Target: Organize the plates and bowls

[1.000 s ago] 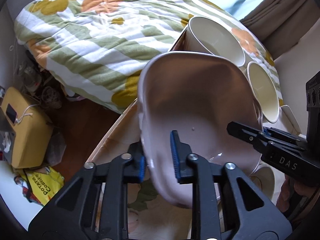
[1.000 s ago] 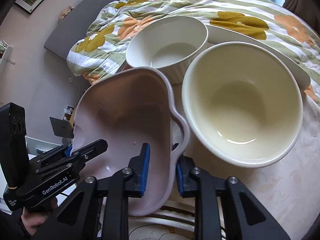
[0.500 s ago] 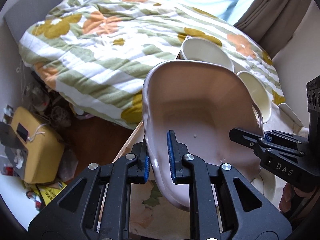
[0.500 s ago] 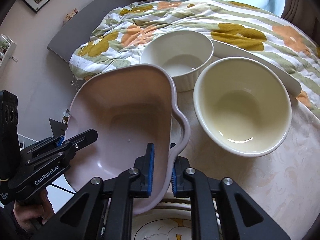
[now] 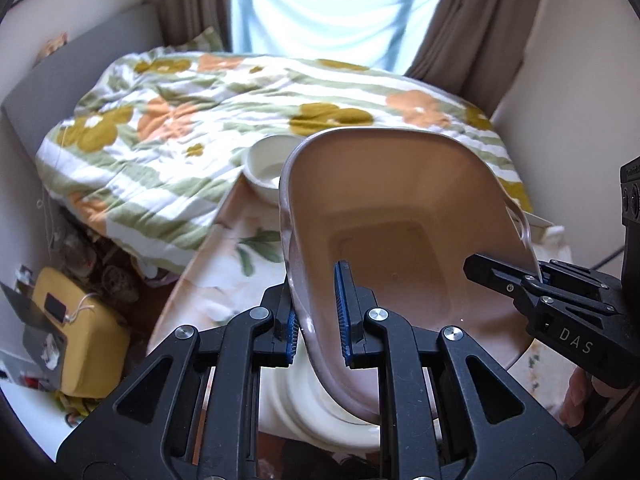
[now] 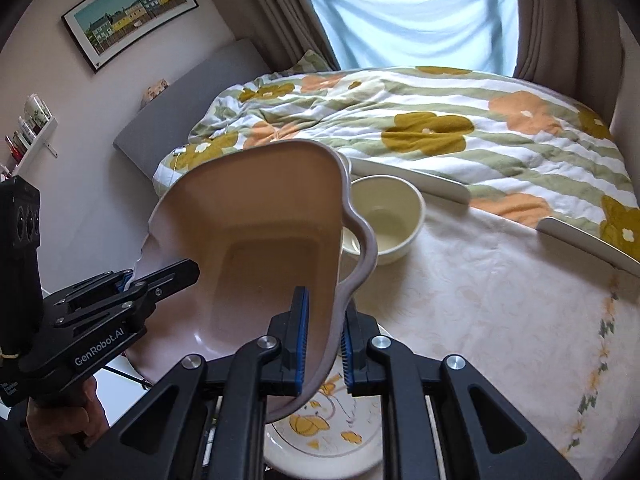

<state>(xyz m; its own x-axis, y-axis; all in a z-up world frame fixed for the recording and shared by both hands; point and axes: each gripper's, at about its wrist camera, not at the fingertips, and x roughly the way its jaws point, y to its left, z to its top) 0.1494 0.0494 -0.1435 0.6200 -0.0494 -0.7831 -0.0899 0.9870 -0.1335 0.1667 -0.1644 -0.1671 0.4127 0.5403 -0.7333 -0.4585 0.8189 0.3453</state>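
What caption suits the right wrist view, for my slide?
Both claws, right and left, grip a pink baking dish above a floral plate.

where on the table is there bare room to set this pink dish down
Free: the cream floral tablecloth right of the small cream bowl, out to the white raised table edge. Crowded: directly beneath the pink handled baking dish, where the flower-painted plate lies, and around the bowl.

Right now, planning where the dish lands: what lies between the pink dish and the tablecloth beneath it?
A flower-painted plate lies on the tablecloth under the raised pink dish, seen in the right wrist view.
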